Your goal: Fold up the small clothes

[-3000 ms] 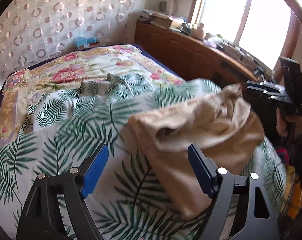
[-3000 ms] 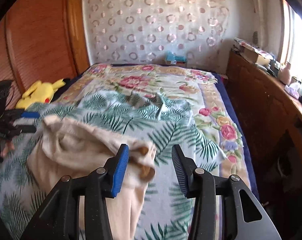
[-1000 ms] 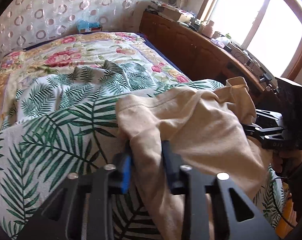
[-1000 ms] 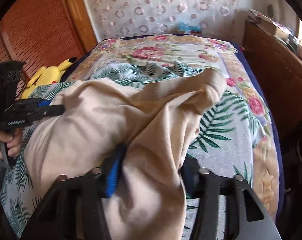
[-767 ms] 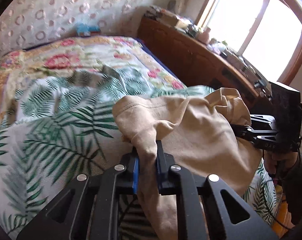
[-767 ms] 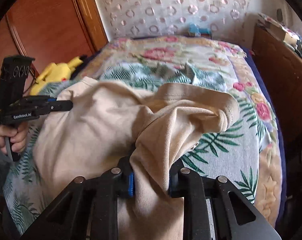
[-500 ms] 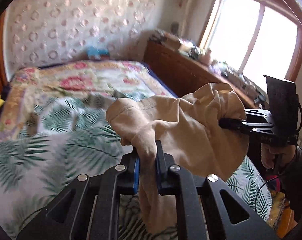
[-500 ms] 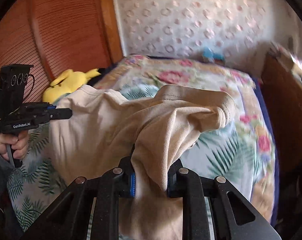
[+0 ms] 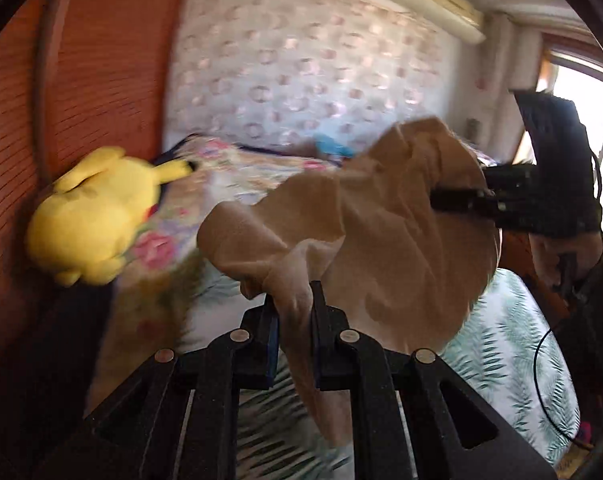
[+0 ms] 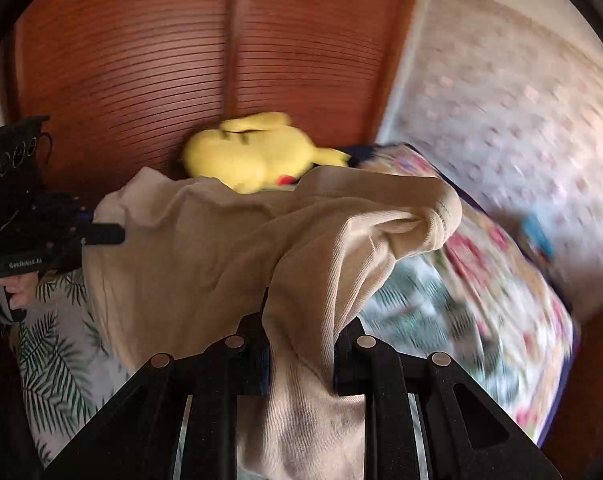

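Note:
A beige garment (image 9: 381, 240) hangs in the air above the bed, held between both grippers. My left gripper (image 9: 295, 312) is shut on one bunched edge of it. My right gripper (image 10: 301, 320) is shut on the other edge of the same garment (image 10: 205, 256). Each gripper shows in the other's view, the right one at the right of the left wrist view (image 9: 461, 200) and the left one at the left of the right wrist view (image 10: 101, 234). The cloth sags between them and hides the pads.
The bed has a palm-leaf sheet (image 9: 513, 336) over a floral quilt (image 10: 481, 280). A yellow plush toy (image 9: 93, 216) lies against the wooden slatted wardrobe door (image 10: 141, 60). A patterned wall (image 9: 301, 72) stands behind the bed, a window at far right.
Both grippers closed on the garment, lifted it off the bed and swung left toward the wardrobe. The plush toy now fills more of both views.

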{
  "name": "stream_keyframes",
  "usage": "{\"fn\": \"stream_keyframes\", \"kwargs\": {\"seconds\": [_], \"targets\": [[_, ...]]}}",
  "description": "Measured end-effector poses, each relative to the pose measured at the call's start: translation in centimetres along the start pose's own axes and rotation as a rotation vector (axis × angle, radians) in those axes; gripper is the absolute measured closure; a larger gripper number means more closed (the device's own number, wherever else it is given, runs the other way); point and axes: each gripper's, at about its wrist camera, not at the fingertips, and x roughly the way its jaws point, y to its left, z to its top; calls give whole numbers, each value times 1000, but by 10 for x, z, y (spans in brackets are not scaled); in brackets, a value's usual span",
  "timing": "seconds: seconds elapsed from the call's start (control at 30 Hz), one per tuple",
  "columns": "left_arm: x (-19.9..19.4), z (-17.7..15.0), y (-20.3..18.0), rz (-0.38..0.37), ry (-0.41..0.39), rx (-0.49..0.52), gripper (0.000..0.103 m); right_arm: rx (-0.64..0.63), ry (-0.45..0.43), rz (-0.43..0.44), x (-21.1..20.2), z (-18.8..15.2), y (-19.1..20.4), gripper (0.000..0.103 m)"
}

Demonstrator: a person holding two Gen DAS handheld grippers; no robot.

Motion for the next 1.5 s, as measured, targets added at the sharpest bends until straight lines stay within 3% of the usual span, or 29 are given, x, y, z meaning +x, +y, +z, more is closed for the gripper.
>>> {"fn": "stream_keyframes", "kwargs": {"seconds": [0.2,0.37,0.53,0.57,0.63,0.73,0.93,1.0,1.03,1.17,1.37,1.5], "targets": [[14,-23,47,117,52,-104,90,-161,41,36,86,52,25,82],[19,-32,58,161,56,-125,90,-187,39,47,132,82,28,83],[30,-38,66,188,95,-135,89,-133,18,33,148,83,28,82],[24,-42,64,192,100,-137,89,-100,16,4,150,80,29,79],[26,-41,64,197,109,-136,89,-28,25,-39,159,80,25,54],[26,-39,63,213,113,-117,87,47,10,-58,161,73,20,52],[11,-35,54,242,64,-66,55,163,-24,-34,135,46,18,52],[3,-33,48,238,47,-48,26,184,-43,-40,119,38,20,52],[-3,-32,44,232,31,-37,22,197,-55,-44,107,31,21,52],[-15,-27,22,213,10,15,16,260,-114,-62,66,1,31,52],[-28,-23,-20,160,-20,98,16,350,-152,-105,12,-57,52,52],[-35,-22,-48,106,-36,136,16,409,-175,-144,-19,-89,63,43]]}}
